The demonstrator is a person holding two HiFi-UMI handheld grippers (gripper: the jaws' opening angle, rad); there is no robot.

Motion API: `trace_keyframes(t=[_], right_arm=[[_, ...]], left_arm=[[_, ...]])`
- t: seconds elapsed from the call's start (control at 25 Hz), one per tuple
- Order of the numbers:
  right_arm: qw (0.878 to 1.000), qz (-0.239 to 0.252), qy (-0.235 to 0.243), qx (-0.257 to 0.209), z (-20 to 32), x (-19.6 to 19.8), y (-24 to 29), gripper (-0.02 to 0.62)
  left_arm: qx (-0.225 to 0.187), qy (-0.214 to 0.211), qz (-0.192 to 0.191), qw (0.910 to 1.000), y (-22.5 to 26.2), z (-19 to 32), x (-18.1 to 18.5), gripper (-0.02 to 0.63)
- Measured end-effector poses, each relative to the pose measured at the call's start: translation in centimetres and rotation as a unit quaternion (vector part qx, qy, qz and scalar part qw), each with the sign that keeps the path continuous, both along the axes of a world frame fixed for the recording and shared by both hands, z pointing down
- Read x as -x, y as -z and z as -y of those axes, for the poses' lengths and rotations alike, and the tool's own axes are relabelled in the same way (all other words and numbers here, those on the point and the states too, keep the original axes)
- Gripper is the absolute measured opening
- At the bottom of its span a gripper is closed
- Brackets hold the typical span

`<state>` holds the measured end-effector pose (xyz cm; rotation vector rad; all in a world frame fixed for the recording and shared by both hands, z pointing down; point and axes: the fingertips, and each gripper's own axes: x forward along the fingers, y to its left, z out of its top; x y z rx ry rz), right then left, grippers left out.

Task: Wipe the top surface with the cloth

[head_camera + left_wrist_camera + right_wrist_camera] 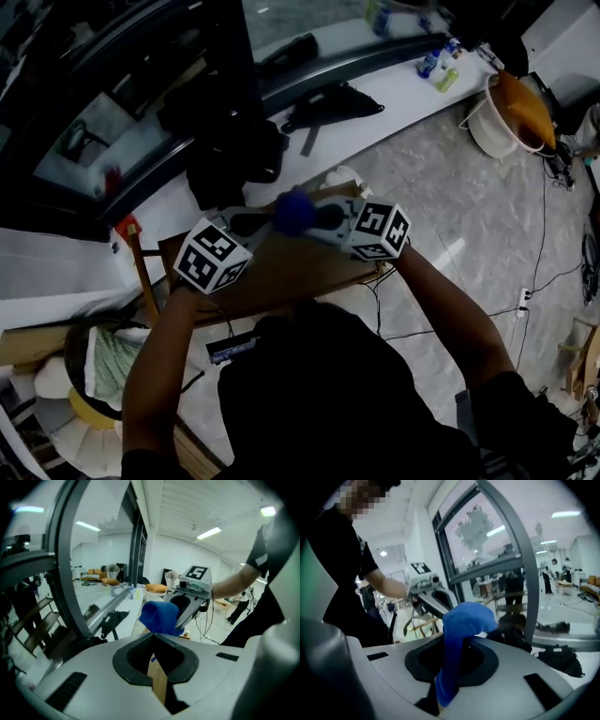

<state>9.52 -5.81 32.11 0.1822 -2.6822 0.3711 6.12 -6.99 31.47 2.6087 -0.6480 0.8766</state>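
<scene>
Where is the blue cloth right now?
The blue cloth is mid-frame in the head view, over the wooden table, clamped in the right tongs and pinched at the tips of the left tongs.

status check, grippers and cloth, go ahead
Right gripper shut on blue cloth; left gripper pinching its edge. Cloth bunched, held above the wooden top. Nothing seen in the way.

Black bag (333,101) on white ledge (403,89), white bucket (483,136), small bottles (429,64)
</scene>
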Motion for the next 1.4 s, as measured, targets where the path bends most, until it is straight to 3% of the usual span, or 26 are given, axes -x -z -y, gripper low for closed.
trace_keyframes(t=[0.12, 0.28, 0.48, 0.6, 0.76, 1.04, 1.2, 1.4], right_arm=[[0.994, 0.106, -0.021, -0.016, -0.7, 1.4, 6.6, 0.063], [0.974, 0.215, -0.062, -0.037, -2.4, 0.8, 13.4, 0.063], [0.952, 0.289, -0.097, -0.036, -6.8, -1.4, 17.8, 0.063], [0.94, 0.321, -0.109, -0.034, -10.4, -2.4, 18.7, 0.063], [0.935, 0.337, -0.113, -0.012, -15.6, -2.0, 17.7, 0.063], [0.946, 0.316, -0.079, 0.003, -23.0, -0.5, 17.2, 0.063], [0.946, 0.314, -0.081, 0.01, -25.0, -1.5, 17.4, 0.063], [0.95, 0.307, -0.057, -0.003, -27.6, -2.2, 17.6, 0.063]], left_arm=[[-0.032, 0.034, -0.041, 0.9981, 4.5, -0.8, 3.0, 0.009], [-0.061, 0.073, -0.092, 0.9912, 8.7, -4.0, 7.0, 0.009], [-0.093, 0.133, -0.16, 0.9737, 12.3, -10.1, 12.5, 0.009], [-0.101, 0.15, -0.181, 0.9667, 13.1, -14.9, 15.1, 0.009], [-0.11, 0.178, -0.208, 0.9555, 13.0, -21.5, 18.0, 0.009], [-0.116, 0.233, -0.255, 0.9314, 12.0, -28.7, 21.4, 0.009], [-0.116, 0.239, -0.278, 0.9231, 11.7, -31.9, 20.6, 0.009], [-0.125, 0.244, -0.279, 0.9204, 12.2, -35.0, 18.3, 0.009]])
